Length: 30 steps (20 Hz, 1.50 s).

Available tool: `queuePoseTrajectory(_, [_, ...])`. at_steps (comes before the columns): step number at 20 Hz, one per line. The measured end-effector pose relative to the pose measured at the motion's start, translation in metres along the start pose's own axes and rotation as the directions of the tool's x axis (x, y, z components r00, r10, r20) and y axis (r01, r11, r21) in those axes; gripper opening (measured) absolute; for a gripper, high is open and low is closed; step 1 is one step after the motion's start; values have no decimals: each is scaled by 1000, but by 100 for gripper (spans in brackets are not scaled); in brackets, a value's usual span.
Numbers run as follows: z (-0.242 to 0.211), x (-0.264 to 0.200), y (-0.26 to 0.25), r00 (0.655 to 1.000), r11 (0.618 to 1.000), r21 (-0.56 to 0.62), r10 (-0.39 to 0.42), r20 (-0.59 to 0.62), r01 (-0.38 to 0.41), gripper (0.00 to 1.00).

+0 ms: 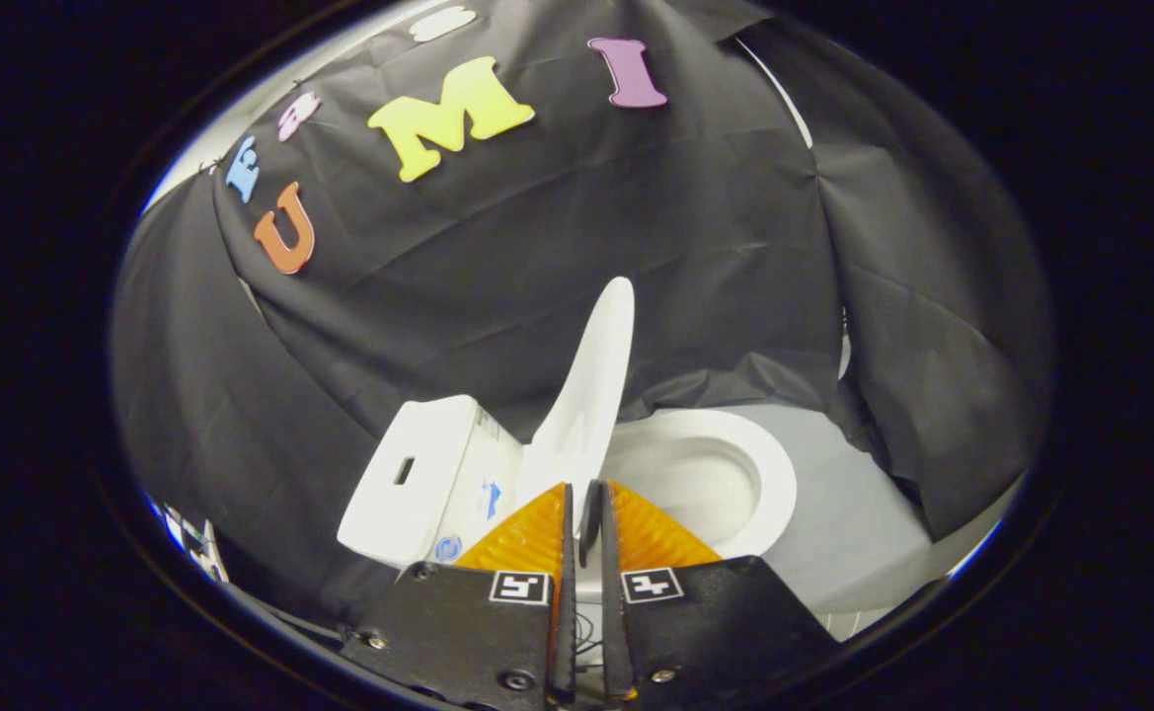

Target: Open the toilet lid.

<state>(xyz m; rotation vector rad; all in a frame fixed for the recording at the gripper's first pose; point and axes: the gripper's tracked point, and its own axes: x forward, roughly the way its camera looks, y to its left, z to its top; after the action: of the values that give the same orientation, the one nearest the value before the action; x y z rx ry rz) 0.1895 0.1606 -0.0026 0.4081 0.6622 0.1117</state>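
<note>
The smooth white plastic toilet lid (pixel 591 395) is already up. It stands nearly straight, long way up and down, leaning a little back toward the boxy white water tank (pixel 419 474). It is seen almost from its thin edge.

The gripper (pixel 584 518) sits low in front, pointing at the bottom of the lid. Its two orange ribbed fingers (pixel 527 538) are drawn close together, with only a thin dark gap left between them. The lower edge of the lid sits right at their tips, just ahead of them. It cannot be told if the fingers pinch the lid there or only rest beside it.

The round white toilet bowl (pixel 764 474) lies open just past the lid, on the side away from the tank. Its seat ring is down. Nothing can be seen inside the bowl but its white hollow.

The job looks almost done, or done. The next move turns on the lid's lean: it tips toward the tank, so it should stay up if the fingers pull straight back. A sideways bump could knock it down again.
</note>
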Motion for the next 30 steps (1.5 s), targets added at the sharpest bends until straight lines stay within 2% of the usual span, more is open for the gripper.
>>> queuePoseTrajectory(9, [4, -5, 55, 1000, 997, -78, 19, 12, -18, 15])
queuePoseTrajectory(16, [4, 0, 98, 999, 986, -168, -18, 31, 23, 17])
queuePoseTrajectory(30, [-9, 9, 167, 999, 967, -255, 40, 35, -30, 19])
